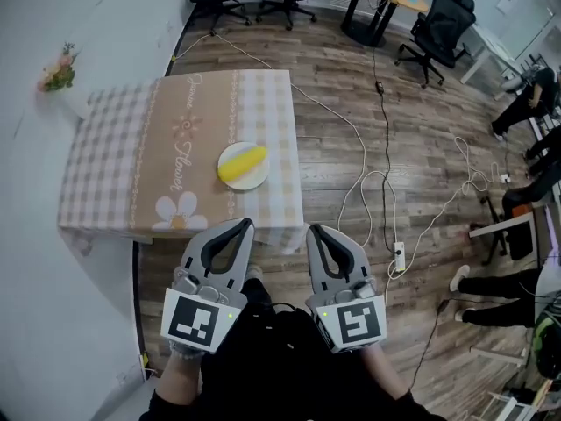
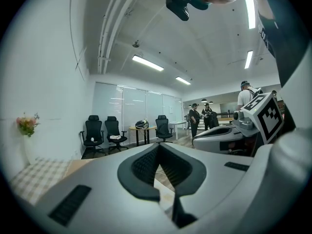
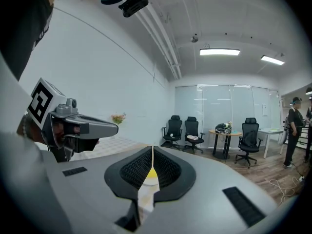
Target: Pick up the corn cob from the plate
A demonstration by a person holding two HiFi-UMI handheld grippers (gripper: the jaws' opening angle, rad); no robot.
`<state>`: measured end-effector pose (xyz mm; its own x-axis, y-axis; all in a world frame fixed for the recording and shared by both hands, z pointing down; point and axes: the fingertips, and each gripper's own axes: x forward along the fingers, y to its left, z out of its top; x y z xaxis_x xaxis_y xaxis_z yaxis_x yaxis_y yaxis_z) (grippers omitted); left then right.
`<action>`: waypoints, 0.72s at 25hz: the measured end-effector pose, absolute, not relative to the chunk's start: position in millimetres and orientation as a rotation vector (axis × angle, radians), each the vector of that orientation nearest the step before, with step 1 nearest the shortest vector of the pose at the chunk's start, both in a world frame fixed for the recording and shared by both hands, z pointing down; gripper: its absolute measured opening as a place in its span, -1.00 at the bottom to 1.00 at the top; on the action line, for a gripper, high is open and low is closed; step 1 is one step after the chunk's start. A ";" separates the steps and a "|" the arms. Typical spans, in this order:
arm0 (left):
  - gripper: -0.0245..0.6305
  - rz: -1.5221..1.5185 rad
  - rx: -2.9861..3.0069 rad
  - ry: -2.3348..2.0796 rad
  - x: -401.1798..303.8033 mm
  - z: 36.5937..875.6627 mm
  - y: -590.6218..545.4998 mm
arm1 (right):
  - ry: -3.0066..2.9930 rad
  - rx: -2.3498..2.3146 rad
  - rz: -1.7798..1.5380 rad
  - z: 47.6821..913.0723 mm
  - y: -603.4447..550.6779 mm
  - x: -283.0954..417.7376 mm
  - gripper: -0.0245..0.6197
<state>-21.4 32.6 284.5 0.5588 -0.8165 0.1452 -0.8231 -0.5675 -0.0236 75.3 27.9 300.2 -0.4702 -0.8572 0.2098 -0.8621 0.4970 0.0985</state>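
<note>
Desk draped in matt woven cloth, checked at the edges and tan-printed down the centre. Plate: smooth, faintly glossy. Corn cob: smooth yellow surface. Floor: wood planks, low sheen. Left claw and right claw: matt grey plastic, with black ribbed pads.

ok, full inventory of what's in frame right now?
table: one, checked cloth with tan runner, left of view
plate: one, pale, on the table's right part
corn cob: one, yellow, on the plate
flowers: one bunch, pink, past the table's far left corner
floor: one, brown wood, around the table
office chairs: three, black, far end
cables: several, white and black, on the floor
power strip: one, white, floor right of the table
people: at least two, dark clothes, right edge
left claw: one, grey, shut and empty, before the table
right claw: one, grey, shut and empty, beside it
</note>
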 end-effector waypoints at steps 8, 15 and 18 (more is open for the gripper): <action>-0.89 0.225 2.753 -1.413 -45.5 289.9 -21.5 | -2.514 1.483 0.034 308.3 -23.8 49.8 -0.79; -0.89 0.219 2.746 -1.414 -65.4 292.0 -53.9 | -2.524 1.476 0.020 310.1 -57.2 30.8 -0.79; -0.89 0.217 2.744 -1.408 -71.4 294.1 -63.4 | -2.516 1.480 0.021 311.2 -66.2 25.1 -0.79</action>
<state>-71.4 -63.4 294.1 0.5757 -0.8043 0.1475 -0.8113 -0.5843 -0.0194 25.1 -66.2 311.2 -0.4678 -0.8615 0.1974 -0.8647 0.4923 0.0995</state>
